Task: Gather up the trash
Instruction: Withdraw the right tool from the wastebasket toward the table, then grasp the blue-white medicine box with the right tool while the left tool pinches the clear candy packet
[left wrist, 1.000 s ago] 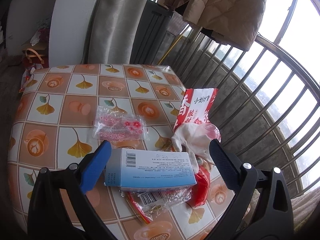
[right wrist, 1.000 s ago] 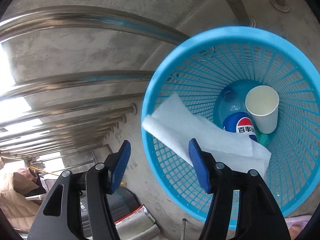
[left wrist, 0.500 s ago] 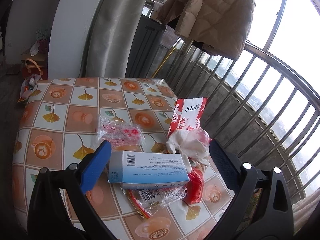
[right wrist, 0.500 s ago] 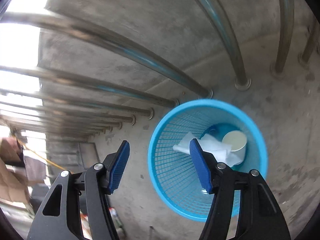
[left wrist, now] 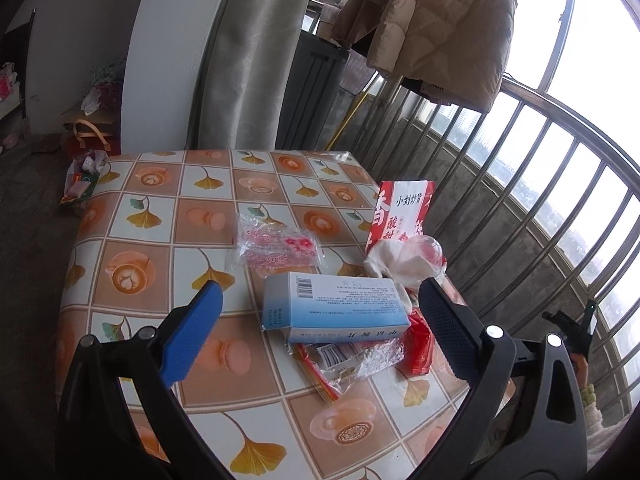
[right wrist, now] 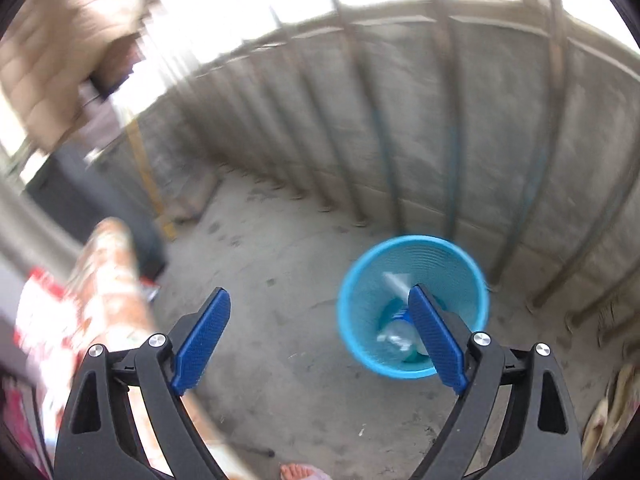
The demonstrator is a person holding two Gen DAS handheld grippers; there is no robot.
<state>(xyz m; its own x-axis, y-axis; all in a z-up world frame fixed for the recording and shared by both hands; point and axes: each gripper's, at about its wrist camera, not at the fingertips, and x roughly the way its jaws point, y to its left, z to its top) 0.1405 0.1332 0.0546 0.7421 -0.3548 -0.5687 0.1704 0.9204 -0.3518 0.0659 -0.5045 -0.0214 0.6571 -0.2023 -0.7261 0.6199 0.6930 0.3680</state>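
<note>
In the left wrist view, my left gripper point(left wrist: 320, 320) is open and empty above the patterned table point(left wrist: 160, 216). Between its fingers lies a blue-and-white box point(left wrist: 332, 308). Around it lie a clear pink wrapper point(left wrist: 278, 246), a red-and-white snack bag point(left wrist: 400, 208), crumpled white tissue point(left wrist: 400, 260), a red wrapper point(left wrist: 418, 342) and a clear wrapper point(left wrist: 352, 360). In the blurred right wrist view, my right gripper point(right wrist: 320, 332) is open and empty high above the floor. The blue basket point(right wrist: 412, 304) holds a bottle, white paper and a cup.
A metal railing point(left wrist: 540, 184) and concrete wall run along the table's right side. A beige coat point(left wrist: 436, 20) hangs above. A curtain point(left wrist: 248, 52) stands behind the table. Bags point(left wrist: 88, 148) lie on the floor at the left. The table's edge point(right wrist: 108, 292) shows at left of the right wrist view.
My right gripper has risen away from the basket and swung toward the table. My left gripper has pulled back and up a little; the trash has not moved.
</note>
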